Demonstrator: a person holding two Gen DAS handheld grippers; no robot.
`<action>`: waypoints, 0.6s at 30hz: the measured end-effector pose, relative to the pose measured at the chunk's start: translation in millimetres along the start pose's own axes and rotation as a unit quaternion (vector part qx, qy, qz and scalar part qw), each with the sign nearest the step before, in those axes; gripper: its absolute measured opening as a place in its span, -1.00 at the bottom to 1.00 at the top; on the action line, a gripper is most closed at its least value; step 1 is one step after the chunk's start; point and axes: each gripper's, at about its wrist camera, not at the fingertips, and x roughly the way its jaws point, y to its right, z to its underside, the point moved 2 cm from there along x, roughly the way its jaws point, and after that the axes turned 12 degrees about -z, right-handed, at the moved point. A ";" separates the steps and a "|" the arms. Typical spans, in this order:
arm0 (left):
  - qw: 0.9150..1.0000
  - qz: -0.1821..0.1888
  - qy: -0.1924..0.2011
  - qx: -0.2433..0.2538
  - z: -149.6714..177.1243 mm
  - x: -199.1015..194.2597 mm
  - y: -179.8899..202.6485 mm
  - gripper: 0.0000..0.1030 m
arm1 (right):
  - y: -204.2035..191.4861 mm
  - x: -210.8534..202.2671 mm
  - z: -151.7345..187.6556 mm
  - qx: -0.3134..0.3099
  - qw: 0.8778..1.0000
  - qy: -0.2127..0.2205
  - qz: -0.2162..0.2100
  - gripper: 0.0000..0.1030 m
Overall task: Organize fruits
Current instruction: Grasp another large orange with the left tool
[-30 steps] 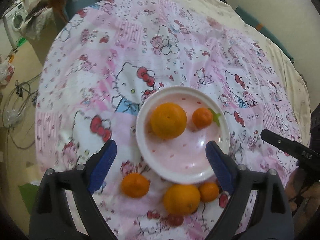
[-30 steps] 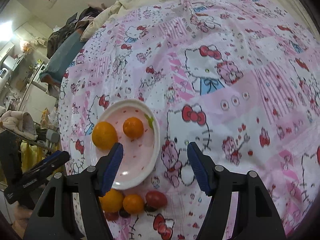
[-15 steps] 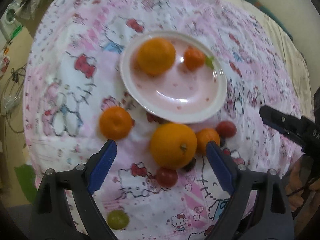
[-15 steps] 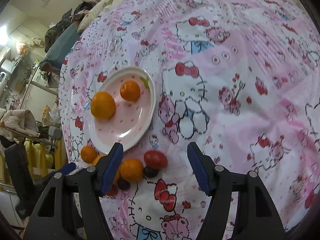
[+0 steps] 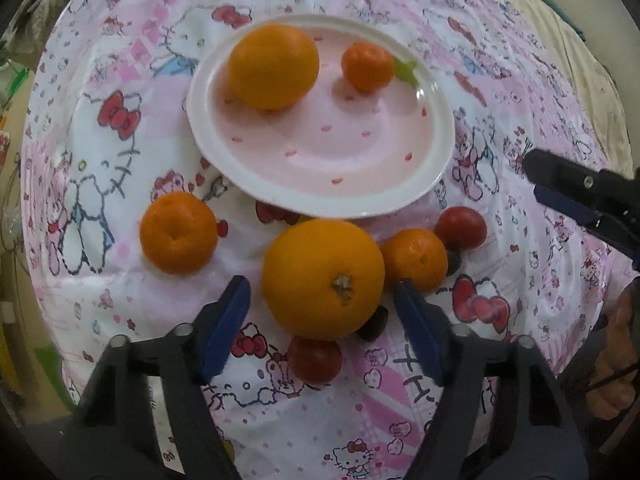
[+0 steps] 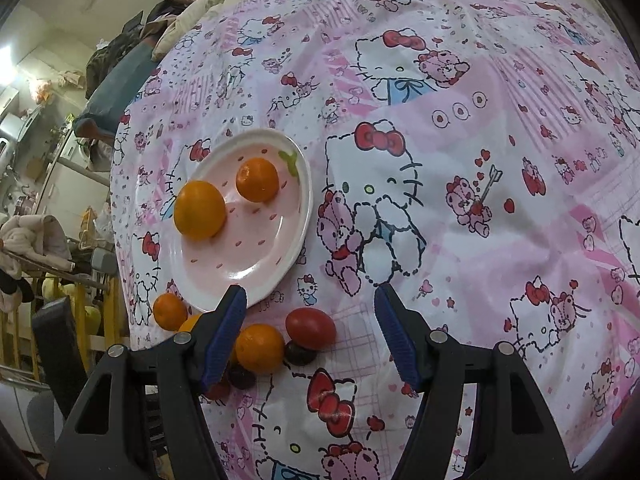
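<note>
Left wrist view: the plate (image 5: 436,128) fills the upper centre, carrying an orange (image 5: 274,66) and a small mandarin (image 5: 367,66); its lower half is bare. Below its rim lie a loose mandarin (image 5: 179,232), a large orange (image 5: 323,278), a second mandarin (image 5: 414,259) and two tomatoes (image 5: 461,227). The left gripper (image 5: 322,310) has its jaws wide apart, flanking the large orange without contact. Right wrist view: the right gripper (image 6: 310,330) is likewise spread and empty over the patterned bedsheet (image 6: 500,168); a cluttered room shows at left.
</note>
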 end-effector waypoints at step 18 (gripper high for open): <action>1.000 0.010 0.010 -0.009 6.3 -20.1 -7.8 -0.04 | 2.0 26.8 7.8 0.017 0.998 -0.055 -0.027 0.34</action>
